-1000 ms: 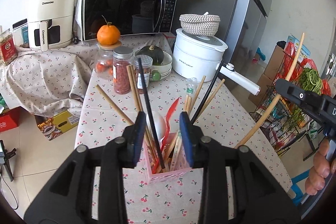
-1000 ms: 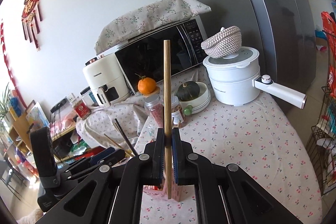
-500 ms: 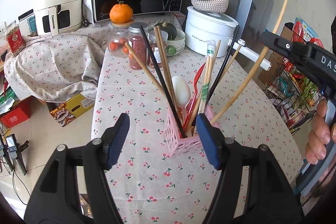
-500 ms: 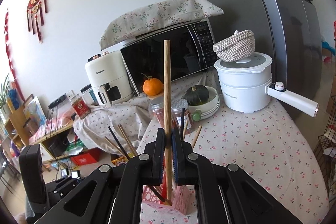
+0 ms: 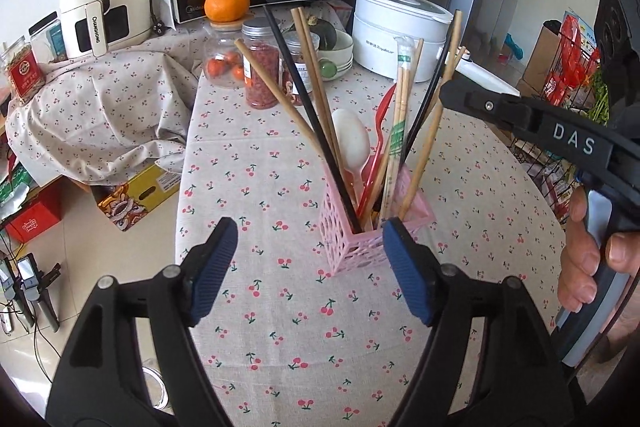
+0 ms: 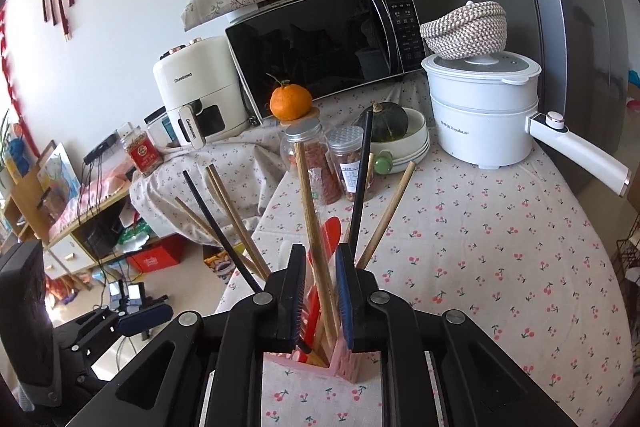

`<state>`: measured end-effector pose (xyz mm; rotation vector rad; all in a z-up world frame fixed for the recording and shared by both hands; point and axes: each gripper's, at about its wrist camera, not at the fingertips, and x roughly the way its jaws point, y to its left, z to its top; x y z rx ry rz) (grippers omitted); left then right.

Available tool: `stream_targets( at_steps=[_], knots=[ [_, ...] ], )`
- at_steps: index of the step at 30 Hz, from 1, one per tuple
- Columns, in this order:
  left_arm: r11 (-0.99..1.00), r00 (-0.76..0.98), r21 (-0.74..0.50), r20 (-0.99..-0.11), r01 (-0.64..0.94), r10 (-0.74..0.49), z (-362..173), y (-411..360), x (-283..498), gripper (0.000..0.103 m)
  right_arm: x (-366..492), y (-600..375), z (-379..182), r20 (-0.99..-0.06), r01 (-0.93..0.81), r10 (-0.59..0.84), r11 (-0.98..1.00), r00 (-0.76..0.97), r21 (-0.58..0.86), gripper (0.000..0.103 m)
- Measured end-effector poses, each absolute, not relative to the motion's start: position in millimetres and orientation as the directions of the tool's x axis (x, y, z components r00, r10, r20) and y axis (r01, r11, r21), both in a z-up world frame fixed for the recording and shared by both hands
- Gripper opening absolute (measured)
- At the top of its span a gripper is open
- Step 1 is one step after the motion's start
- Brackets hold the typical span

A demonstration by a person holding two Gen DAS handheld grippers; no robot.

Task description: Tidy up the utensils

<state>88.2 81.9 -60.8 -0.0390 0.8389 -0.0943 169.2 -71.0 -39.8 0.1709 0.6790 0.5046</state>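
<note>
In the left wrist view, the left gripper (image 5: 308, 271) is spread wide with nothing between its ribbed blue pads (image 5: 214, 269). The pink lattice holder (image 5: 362, 233) stands on the cherry-print tablecloth (image 5: 280, 307) just beyond the right pad, off to that side of the gap. It bristles with pale wooden chopsticks (image 5: 276, 95), a glossy black chopstick (image 5: 308, 115), a white spoon (image 5: 352, 141) and a red plastic utensil (image 5: 380, 131) (all leaning outward like a fan). The right gripper (image 5: 452, 87) reaches in from the right, its black tip beside the upper part of a leaning wooden stick.

In the right wrist view, the right gripper (image 6: 318, 291) hangs directly over the holder (image 6: 320, 361), jaws parted a little. A round bamboo chopstick (image 6: 312, 227) rises between the pads with a gap on either side, its lower end down in the holder, so it is let go. A black chopstick (image 6: 360, 183) and another wooden one (image 6: 390, 211) lean rightward behind.
</note>
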Motion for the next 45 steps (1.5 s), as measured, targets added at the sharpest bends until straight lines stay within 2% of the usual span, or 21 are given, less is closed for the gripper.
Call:
stream_targets(
  at_steps=[1, 3, 15, 20, 21, 23, 27, 33, 35, 40, 45],
  knots=[
    [0.995, 0.664, -0.069, -0.742, 0.067, -0.097, -60.9, 81.4, 88.2, 0.077, 167.6, -70.6, -39.6, -0.557, -0.393, 0.496, 0.868, 0.666, 0.304, 0.028],
    [0.996, 0.664, -0.064, -0.743, 0.062, -0.089, -60.8, 81.0, 88.1, 0.080, 163.9, -72.5, -37.3, -0.546, -0.395, 0.497, 0.867, 0.674, 0.302, 0.051],
    [0.995, 0.647, -0.094, -0.758, 0.012, -0.079, -61.6, 81.5, 88.1, 0.085, 142.9, -105.6, -24.5, -0.531, -0.352, 0.440, 0.898, 0.724, 0.265, 0.082],
    [0.993, 0.645, -0.113, -0.760, -0.012, -0.079, -58.6, 74.7, 85.6, 0.098, 127.2, -132.9, -21.1, -0.546, -0.282, 0.355, 0.935, 0.759, 0.215, 0.091],
    [0.994, 0.650, -0.107, -0.756, -0.012, -0.073, -56.7, 71.6, 84.8, 0.100, 124.3, -138.9, -20.3, -0.556, -0.258, 0.327, 0.945, 0.764, 0.202, 0.097],
    [0.996, 0.669, -0.086, -0.742, -0.017, -0.053, -52.2, 65.1, 81.3, 0.102, 116.8, -152.5, -18.2, -0.556, -0.212, 0.281, 0.959, 0.782, 0.186, 0.103],
    [0.997, 0.704, -0.072, -0.709, -0.038, -0.025, -41.2, 55.9, 71.9, 0.102, 101.7, -175.1, -12.4, -0.586, -0.109, 0.166, 0.985, 0.793, 0.132, 0.103],
    [1.000, 0.739, -0.001, -0.674, -0.010, 0.007, -28.9, 33.4, 56.2, 0.102, 77.9, -195.5, 0.5, -0.606, -0.053, 0.092, 0.995, 0.790, 0.082, 0.103],
    [1.000, 0.741, 0.003, -0.671, 0.005, -0.002, -25.9, 27.0, 52.1, 0.102, 69.1, -199.5, 4.1, -0.598, -0.048, 0.078, 0.997, 0.798, 0.067, 0.103],
    [0.997, 0.709, -0.076, -0.703, 0.004, -0.057, -25.9, 24.3, 49.4, 0.102, 56.5, -207.2, 8.9, -0.599, -0.068, 0.107, 0.994, 0.794, 0.088, 0.103],
    [1.000, 0.713, -0.027, -0.701, 0.002, -0.020, -28.5, 16.5, 46.4, 0.102, 52.6, -211.7, 7.6, -0.603, -0.052, 0.091, 0.995, 0.793, 0.082, 0.103]
  ],
)
